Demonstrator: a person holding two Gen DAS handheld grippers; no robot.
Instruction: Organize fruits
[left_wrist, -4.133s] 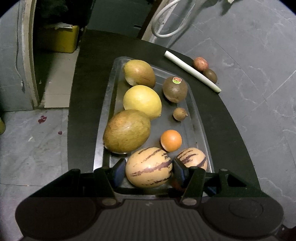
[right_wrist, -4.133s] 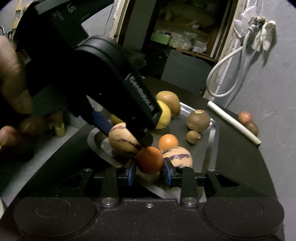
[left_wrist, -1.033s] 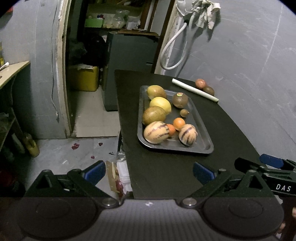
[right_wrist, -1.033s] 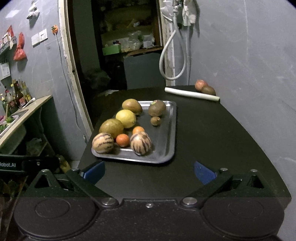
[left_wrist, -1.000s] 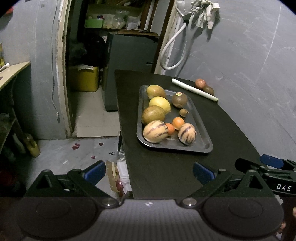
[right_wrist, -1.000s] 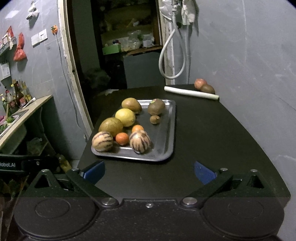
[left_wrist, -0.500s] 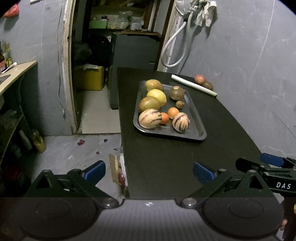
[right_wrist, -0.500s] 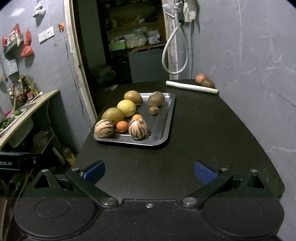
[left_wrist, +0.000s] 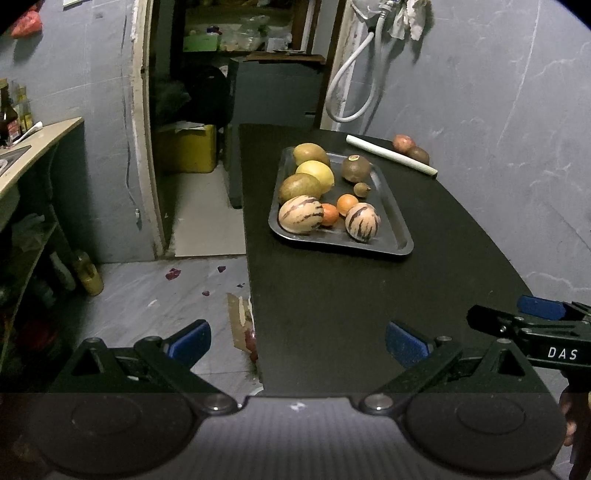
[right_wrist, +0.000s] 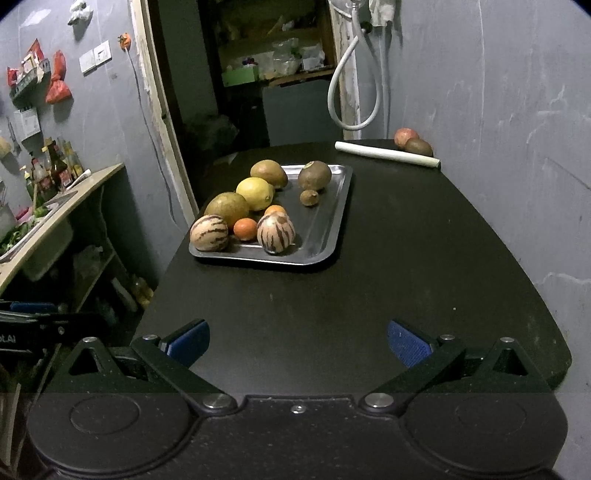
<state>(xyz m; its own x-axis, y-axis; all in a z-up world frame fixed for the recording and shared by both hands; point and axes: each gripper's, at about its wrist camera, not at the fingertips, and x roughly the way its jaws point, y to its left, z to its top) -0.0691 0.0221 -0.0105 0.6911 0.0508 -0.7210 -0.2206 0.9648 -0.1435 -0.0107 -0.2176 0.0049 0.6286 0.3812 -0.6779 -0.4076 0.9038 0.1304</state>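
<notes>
Fruits sit grouped on the metal tray (right_wrist: 334, 221), which lies on the far half of the black worktop (right_wrist: 351, 306), well apart from both tools. Nearest, the left gripper (left_wrist: 297, 341) and the right gripper (right_wrist: 297, 341) hang low over the near end of the worktop, each with its jaws spread wide and nothing between them — a resting stance, I judge, suited to a load already set down.

On the tray's near edge stand 2 striped melons (right_wrist: 209, 233) (right_wrist: 276, 229), with 2 small oranges (right_wrist: 245, 228) (right_wrist: 275, 210) tucked between and just behind them. The heavier pieces form a column along the tray's left side: a green-brown fruit (right_wrist: 227, 205), a lemon (right_wrist: 255, 193) and another brownish fruit (right_wrist: 269, 172), each touching the next, so they brace one another and cannot roll. To their right rest a round brown fruit (right_wrist: 314, 175) and a small nut-like one (right_wrist: 309, 197), leaving the right strip bare.

Farthest off, against the wall, 2 more fruits (right_wrist: 404, 137) (right_wrist: 418, 147) lie behind a white roll (right_wrist: 386, 153) — outside the tray, so the sorting may not be complete.
</notes>
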